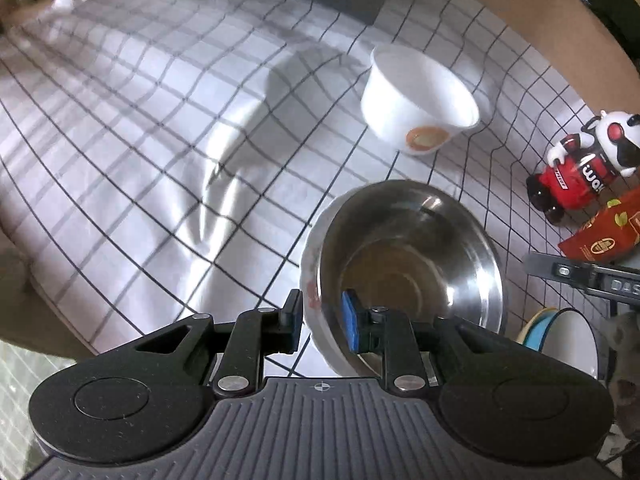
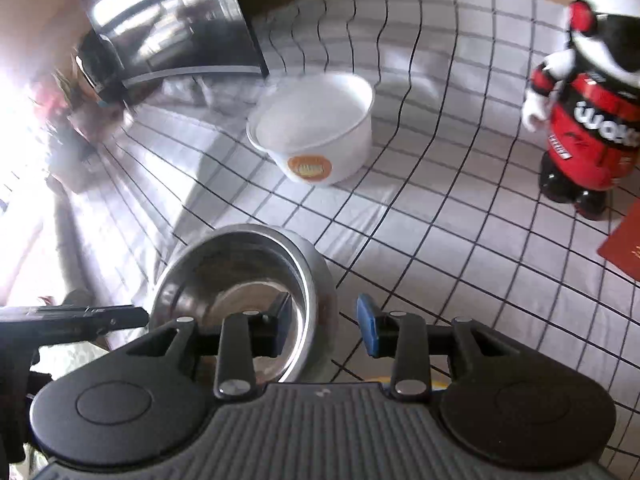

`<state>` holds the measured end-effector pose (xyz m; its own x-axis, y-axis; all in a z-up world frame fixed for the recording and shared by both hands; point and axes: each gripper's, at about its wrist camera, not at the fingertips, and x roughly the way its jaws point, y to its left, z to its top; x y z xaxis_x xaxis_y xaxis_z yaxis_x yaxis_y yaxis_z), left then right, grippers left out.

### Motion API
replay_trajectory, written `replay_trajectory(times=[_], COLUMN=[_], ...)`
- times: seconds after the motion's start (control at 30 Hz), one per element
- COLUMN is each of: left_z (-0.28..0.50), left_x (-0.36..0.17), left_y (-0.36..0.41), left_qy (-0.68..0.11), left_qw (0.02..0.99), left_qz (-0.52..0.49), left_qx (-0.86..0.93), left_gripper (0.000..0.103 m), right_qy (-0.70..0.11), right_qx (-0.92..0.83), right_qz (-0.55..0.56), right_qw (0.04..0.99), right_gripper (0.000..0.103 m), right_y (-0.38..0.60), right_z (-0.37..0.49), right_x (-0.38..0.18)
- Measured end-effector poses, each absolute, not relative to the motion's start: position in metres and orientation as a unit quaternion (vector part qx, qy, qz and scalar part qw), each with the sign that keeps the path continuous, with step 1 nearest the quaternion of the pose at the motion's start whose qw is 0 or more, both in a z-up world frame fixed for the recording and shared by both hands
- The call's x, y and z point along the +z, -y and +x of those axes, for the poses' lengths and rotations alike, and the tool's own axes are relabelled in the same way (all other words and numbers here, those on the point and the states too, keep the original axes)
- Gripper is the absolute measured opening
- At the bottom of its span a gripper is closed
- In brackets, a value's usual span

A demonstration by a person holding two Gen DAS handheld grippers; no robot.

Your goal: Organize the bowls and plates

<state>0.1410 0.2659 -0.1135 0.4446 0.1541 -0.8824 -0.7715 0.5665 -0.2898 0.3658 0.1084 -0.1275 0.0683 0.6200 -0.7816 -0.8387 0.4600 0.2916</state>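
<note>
A steel bowl (image 1: 408, 256) is in front of my left gripper (image 1: 322, 320). Its near wall runs between the jaws, one blue pad inside the bowl and the other outside, and both press on it. In the right wrist view the same steel bowl (image 2: 240, 276) lies low and left of centre. My right gripper (image 2: 326, 326) frames the bowl's right rim, but its blue pad stands clear of the wall, so it is open. A white paper bowl (image 1: 416, 92) (image 2: 316, 124) with an orange label stands farther back on the checked cloth (image 1: 160, 120).
A panda figure in red (image 1: 588, 160) (image 2: 580, 100) and a red box (image 1: 600, 236) (image 2: 624, 240) stand at the right. A white bowl (image 1: 572, 344) beside blue and yellow plates sits at the lower right. A dark shiny box (image 2: 172, 28) is at the cloth's far left.
</note>
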Motion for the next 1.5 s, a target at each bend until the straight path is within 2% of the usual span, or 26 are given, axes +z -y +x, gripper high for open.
replay_trajectory(times=[0.17,0.4,0.53,0.7,1.1,1.2,1.33,1.5], left_z=[0.133,0.141,0.143,0.148,0.15,0.151,0.164,0.223], left_x=[-0.134,-0.151,-0.157,-0.164,-0.163,-0.135,-0.1,-0.088], left_y=[-0.285,-0.3,-0.302,-0.308,-0.328,-0.338,-0.371,-0.402], left_qy=[-0.42,-0.431,-0.441,-0.447,-0.464,-0.453,-0.407,-0.36], left_qw=[0.756,0.747,0.743,0.741,0.735,0.76,0.789,0.817], left_qz=[-0.42,-0.443,-0.445,-0.449,-0.448,-0.408,-0.39,-0.384], left_qx=[0.274,0.246,0.236,0.224,0.208,0.225,0.243,0.237], left_gripper=[0.028,0.029,0.035,0.034,0.034,0.034,0.034,0.034], right_qy=[-0.498,-0.541,-0.565,-0.568,-0.562,-0.529,-0.429,-0.368], right_qx=[0.487,0.452,0.438,0.436,0.447,0.454,0.468,0.464], right_qz=[-0.147,-0.159,-0.144,-0.135,-0.124,-0.143,-0.171,-0.132], right_qw=[0.702,0.692,0.685,0.685,0.684,0.702,0.753,0.795], right_gripper=[0.036,0.041,0.043,0.047,0.048,0.048,0.049,0.06], right_y=[-0.143,-0.172,-0.171,-0.169,-0.182,-0.177,-0.163,-0.173], right_z=[0.365,0.365,0.365,0.364,0.358,0.358,0.36,0.393], right_x=[-0.151,-0.181,-0.192,-0.192,-0.192,-0.176,-0.129,-0.103])
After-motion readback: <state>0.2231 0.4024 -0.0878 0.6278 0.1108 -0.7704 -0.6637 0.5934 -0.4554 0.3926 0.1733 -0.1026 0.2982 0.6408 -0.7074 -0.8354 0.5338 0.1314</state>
